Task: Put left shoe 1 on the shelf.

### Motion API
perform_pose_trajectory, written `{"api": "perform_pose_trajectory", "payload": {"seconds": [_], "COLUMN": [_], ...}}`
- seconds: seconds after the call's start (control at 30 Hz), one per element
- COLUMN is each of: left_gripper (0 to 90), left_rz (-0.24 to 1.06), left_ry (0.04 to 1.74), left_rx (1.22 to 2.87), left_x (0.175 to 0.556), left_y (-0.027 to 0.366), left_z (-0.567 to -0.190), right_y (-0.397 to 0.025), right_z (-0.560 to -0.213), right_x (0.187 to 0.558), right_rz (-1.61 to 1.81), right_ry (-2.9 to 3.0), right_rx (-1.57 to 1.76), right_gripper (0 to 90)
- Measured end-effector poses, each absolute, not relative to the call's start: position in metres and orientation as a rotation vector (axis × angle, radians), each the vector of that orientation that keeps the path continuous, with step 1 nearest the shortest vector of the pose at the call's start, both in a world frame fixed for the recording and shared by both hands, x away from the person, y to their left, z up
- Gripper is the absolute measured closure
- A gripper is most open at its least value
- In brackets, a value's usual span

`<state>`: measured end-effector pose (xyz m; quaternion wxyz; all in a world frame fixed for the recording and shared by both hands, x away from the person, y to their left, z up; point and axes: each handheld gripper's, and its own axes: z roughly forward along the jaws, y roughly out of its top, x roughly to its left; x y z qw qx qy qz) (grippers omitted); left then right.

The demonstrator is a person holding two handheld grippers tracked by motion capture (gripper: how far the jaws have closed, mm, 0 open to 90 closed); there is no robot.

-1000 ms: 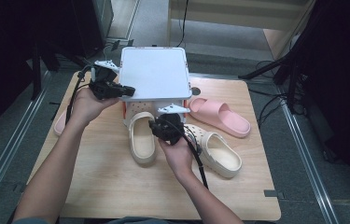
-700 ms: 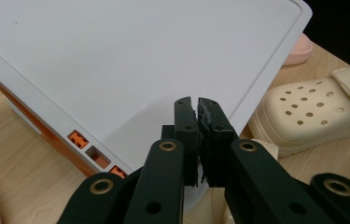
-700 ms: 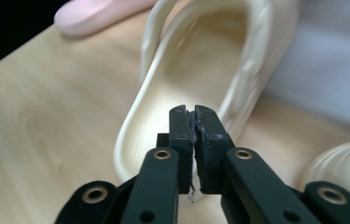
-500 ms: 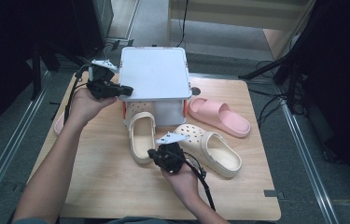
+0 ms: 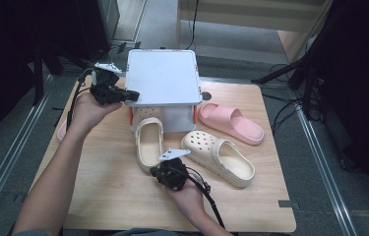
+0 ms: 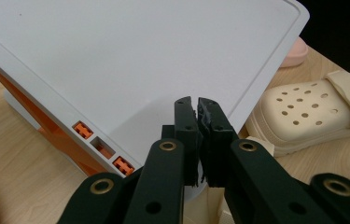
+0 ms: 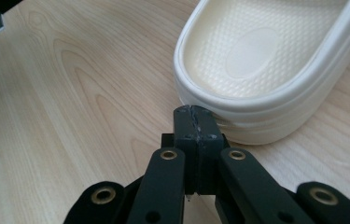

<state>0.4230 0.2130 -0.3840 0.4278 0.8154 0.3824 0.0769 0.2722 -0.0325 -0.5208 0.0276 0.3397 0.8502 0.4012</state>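
A white box lid is raised over a white box with orange clips. My left gripper is shut, with its tips against the lid near a corner and nothing visible between the jaws. One cream clog lies with its toe at the box front. My right gripper is shut and empty, its tips touching that clog's heel. A second cream clog lies to the right and is also visible as a perforated cream clog.
A pink slide lies right of the box. Another pink slide peeks out by the left forearm at the edge of the wooden table. Dark stands and cables surround the table.
My right gripper has pulled back toward the person, from the box front down to the heel of the cream clog. The left gripper stays at the lid.
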Motion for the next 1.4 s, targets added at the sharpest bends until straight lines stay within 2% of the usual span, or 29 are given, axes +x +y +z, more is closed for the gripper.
{"api": "perform_pose_trajectory", "payload": {"seconds": [0.33, 0.8, 1.4], "left_gripper": [85.2, 84.8, 85.1], "left_rz": [0.203, 0.197, 0.183], "left_ry": [0.962, 0.971, 0.974], "left_rx": [2.038, 2.027, 2.016], "left_x": [0.423, 0.424, 0.425], "left_y": [0.214, 0.215, 0.217], "left_z": [-0.384, -0.384, -0.385], "right_y": [-0.022, 0.011, 0.027], "right_z": [-0.506, -0.509, -0.511], "right_x": [0.299, 0.342, 0.384], "right_rz": [1.254, 1.21, 1.194], "right_ry": [2.542, 2.488, 2.405], "right_rx": [1.036, 1.037, 1.122], "right_gripper": [90.0, 90.0, 89.7]}}
